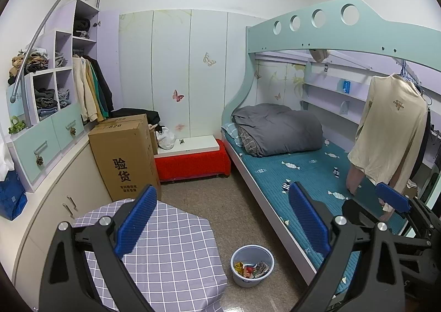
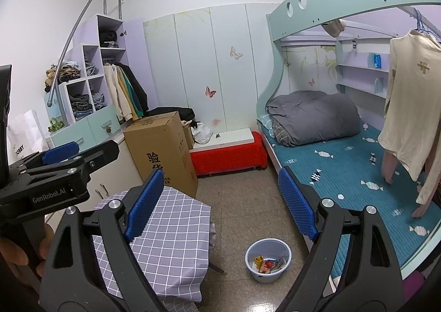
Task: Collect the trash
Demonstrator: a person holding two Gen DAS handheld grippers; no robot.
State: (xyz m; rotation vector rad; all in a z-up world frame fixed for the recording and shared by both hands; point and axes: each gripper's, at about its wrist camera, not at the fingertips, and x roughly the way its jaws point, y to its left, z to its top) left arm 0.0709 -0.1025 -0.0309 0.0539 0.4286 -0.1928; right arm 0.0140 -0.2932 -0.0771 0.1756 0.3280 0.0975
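Left wrist view: both the left gripper (image 1: 223, 218) and right gripper (image 2: 220, 204) were held wide open, empty, above a bin (image 1: 252, 265) of trash (image 1: 251, 268).

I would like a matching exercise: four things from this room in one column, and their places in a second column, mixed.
Things
1. bin
2. grey duvet
3. cardboard box
4. cream shirt

Places
A. hanging from the upper bunk's rail
B. on the floor between the checked table and the bed
C. rolled up at the far end of the bed
D. standing on the floor beside the red bench

Pairs: 1-B, 2-C, 3-D, 4-A
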